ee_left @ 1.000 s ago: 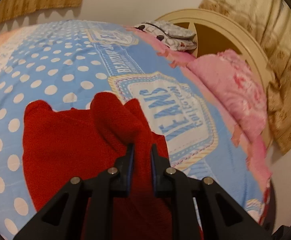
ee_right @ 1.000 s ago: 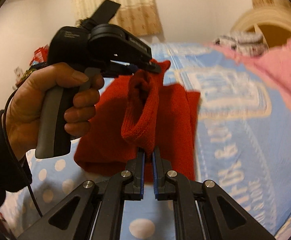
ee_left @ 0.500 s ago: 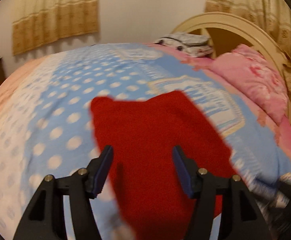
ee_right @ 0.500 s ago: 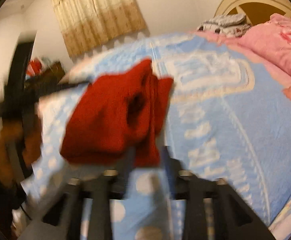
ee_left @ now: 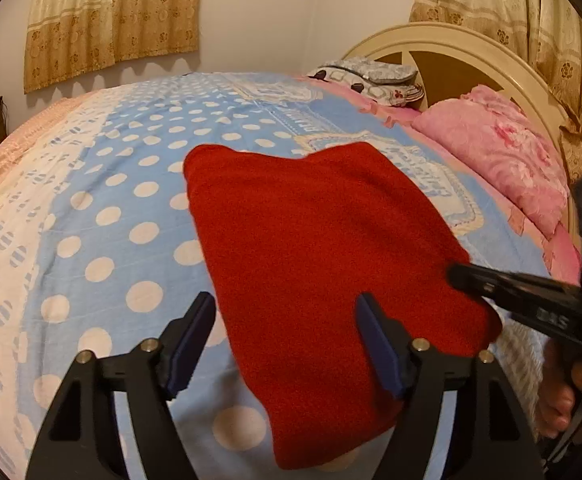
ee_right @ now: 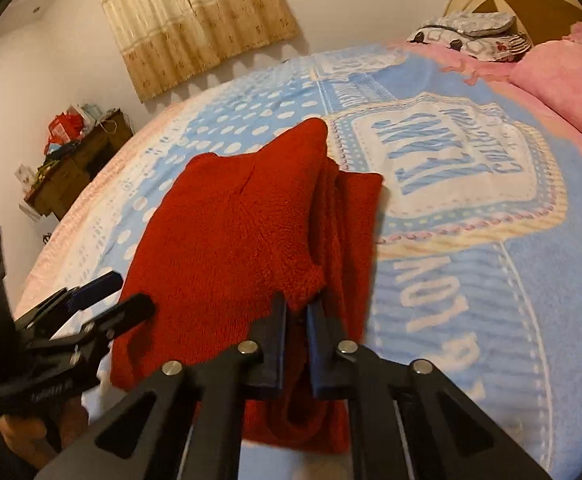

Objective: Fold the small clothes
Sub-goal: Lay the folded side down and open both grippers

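A red knit garment (ee_left: 323,264) lies folded on the blue polka-dot bedspread (ee_left: 123,200). My left gripper (ee_left: 287,340) is open and empty, its jaws spread over the garment's near edge. In the right wrist view the garment (ee_right: 235,240) lies with a folded layer on top. My right gripper (ee_right: 295,316) is shut on the near edge of that folded layer. The right gripper also shows in the left wrist view (ee_left: 463,276), at the garment's right edge. The left gripper shows in the right wrist view (ee_right: 107,296), at the garment's left edge.
Pink pillows (ee_left: 499,156) and a patterned folded cloth (ee_left: 371,80) lie at the cream headboard (ee_left: 471,48). A wooden side table with clutter (ee_right: 71,160) stands beyond the bed's far left. Curtains hang on the wall behind.
My left gripper has let go of the red sleeve and opened wide. The garment has been laid down flat on the bed. My right gripper stays shut on the garment.
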A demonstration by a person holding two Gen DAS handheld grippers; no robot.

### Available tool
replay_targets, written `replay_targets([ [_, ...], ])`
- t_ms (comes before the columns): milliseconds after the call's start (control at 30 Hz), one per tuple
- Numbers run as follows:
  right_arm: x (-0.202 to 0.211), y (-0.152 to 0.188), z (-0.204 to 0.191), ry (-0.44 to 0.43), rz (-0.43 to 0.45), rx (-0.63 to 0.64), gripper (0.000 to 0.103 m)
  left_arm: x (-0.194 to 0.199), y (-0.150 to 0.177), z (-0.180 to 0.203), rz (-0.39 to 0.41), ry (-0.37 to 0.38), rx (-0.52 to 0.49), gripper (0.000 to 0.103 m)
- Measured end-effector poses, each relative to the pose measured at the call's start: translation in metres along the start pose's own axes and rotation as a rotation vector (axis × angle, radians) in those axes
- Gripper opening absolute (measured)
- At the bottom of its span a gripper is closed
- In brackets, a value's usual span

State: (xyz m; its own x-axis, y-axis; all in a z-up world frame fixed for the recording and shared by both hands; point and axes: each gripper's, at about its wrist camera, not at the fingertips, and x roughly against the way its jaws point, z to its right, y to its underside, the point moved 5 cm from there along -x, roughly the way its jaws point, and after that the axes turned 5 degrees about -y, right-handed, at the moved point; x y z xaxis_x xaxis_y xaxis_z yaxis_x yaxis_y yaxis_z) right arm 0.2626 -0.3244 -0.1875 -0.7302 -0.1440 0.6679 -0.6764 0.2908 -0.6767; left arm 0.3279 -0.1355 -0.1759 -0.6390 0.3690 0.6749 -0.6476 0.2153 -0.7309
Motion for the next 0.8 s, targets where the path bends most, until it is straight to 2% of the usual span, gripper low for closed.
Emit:
replay_targets([
  [133,0.016,0.013,0.016,0.096,0.028,-0.001,0.005,-0.005,0.004,0.002,-0.012,0.018,0.009,0.079],
  [200,0.008,0.016,0.026,0.081,-0.002,-0.028,0.005,-0.009,0.008,0.004,-0.017,0.013,0.005,0.085],
  [333,0.002,0.014,0.024,0.051,-0.012,-0.003,0.007,-0.017,0.018,0.006,-0.036,0.011,0.006,0.086],
  [367,0.004,0.01,0.022,0.053,-0.004,0.01,0.013,-0.016,0.018,0.006,-0.034,0.017,0.012,0.086],
  [400,0.007,0.006,0.023,0.07,0.002,0.021,0.031,-0.014,0.018,0.005,-0.028,0.02,0.014,0.086],
  [467,0.011,-0.004,0.024,0.072,0.032,0.019,0.049,-0.015,0.018,0.006,-0.025,0.019,0.015,0.089],
  [633,0.0,-0.047,0.025,0.034,0.053,-0.01,0.05,-0.018,0.022,0.015,-0.035,0.005,-0.027,0.092],
  [767,-0.041,-0.062,0.039,-0.015,-0.067,-0.123,0.049,-0.018,0.023,0.017,-0.035,0.003,-0.035,0.096],
  [800,-0.052,-0.063,0.042,-0.032,-0.097,-0.144,0.039,-0.018,0.024,0.016,-0.038,0.007,-0.032,0.097],
])
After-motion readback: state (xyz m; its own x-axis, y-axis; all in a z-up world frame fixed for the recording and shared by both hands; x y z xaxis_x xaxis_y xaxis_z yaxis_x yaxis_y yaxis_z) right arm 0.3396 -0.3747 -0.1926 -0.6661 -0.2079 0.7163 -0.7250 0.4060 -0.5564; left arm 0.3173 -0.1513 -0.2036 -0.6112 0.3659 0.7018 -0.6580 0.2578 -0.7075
